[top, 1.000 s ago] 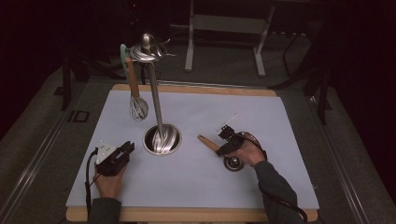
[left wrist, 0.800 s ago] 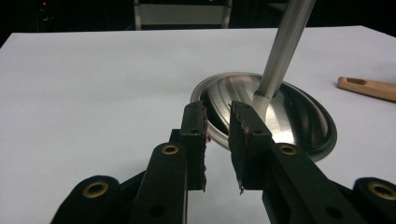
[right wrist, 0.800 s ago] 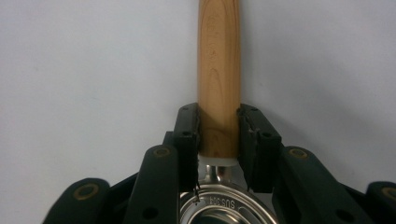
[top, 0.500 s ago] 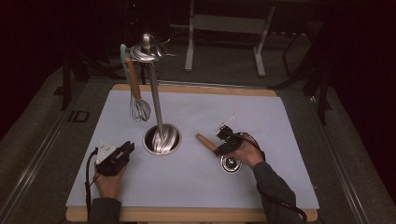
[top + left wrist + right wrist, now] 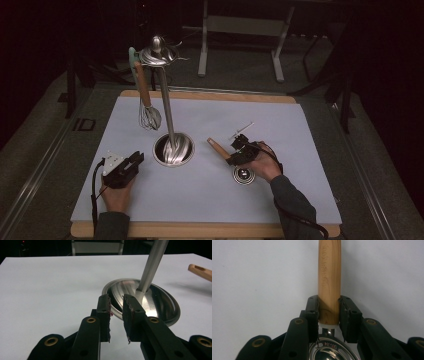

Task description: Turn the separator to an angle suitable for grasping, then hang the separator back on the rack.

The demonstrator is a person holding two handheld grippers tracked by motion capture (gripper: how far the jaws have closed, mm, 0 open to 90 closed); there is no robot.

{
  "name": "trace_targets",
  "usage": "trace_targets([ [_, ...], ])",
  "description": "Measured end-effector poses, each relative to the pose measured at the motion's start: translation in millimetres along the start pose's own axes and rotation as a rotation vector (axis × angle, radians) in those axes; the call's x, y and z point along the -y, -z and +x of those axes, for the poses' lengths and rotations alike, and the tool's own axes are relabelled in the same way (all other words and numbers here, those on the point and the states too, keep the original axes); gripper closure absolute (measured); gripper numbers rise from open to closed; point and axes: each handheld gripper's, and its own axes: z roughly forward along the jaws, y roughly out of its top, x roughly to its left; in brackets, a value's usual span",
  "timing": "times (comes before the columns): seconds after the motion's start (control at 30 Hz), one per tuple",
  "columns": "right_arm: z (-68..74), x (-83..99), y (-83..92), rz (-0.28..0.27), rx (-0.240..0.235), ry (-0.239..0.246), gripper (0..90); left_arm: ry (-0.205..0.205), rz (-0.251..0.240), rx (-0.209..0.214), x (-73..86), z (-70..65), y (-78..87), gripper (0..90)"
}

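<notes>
A small steel ladle with a wooden handle lies on the white mat, its bowl toward the person. My right gripper is shut on that handle close to the bowl, pads pressing both sides. A steel utensil stand has a round base and a tall pole. A whisk with a wooden handle hangs from its top. My left gripper rests left of the base, open with nothing between its jaws.
The white mat covers a wooden table whose front edge is near the person. A metal frame stands on the dark floor behind the table. Open mat lies right of the ladle and in front of the stand.
My right hand with the ladle has shifted slightly to the left. The left gripper has stayed in place.
</notes>
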Motion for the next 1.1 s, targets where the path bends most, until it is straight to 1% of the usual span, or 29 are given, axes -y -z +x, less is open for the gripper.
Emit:
trace_targets([
  [0.17, 6.3, -2.9, 2.9, -0.011, -0.009, 0.025, 70.6, 0.000, 0.000, 0.001, 0.0, 0.0, 0.0, 76.5],
  [0.37, 10.3, -5.2, 5.6, -0.036, -0.006, 0.029, 70.7, -0.002, 0.000, 0.001, 0.0, -0.2, 0.0, 76.5],
  [0.57, 10.9, -5.7, 7.3, -0.054, -0.003, 0.039, 70.6, -0.002, 0.000, 0.001, 0.0, -0.1, 0.1, 76.5],
  [0.67, 11.3, -5.6, 8.6, -0.076, 0.002, 0.036, 70.7, -0.002, -0.001, 0.000, 0.0, -0.1, 0.1, 76.4],
  [0.73, 11.1, -5.3, 9.7, -0.096, 0.005, 0.044, 70.7, -0.002, -0.001, 0.000, 0.1, -0.3, 0.2, 76.5],
  [0.8, 11.3, -4.9, 11.2, -0.124, -0.005, 0.043, 70.6, -0.002, -0.002, -0.001, 0.1, -0.3, 0.2, 76.5],
  [0.87, 11.4, -4.7, 12.2, -0.150, -0.003, 0.052, 70.7, -0.002, -0.002, -0.001, 0.1, -0.3, 0.2, 76.5],
  [1.0, 13.2, -5.1, 15.1, -0.185, 0.011, 0.055, 70.7, -0.001, -0.003, -0.001, 0.2, -0.3, 0.2, 76.5],
  [1.1, 14.0, -5.6, 17.9, -0.207, 0.008, 0.065, 70.7, -0.002, -0.003, -0.001, 0.1, -0.2, 0.2, 76.4],
])
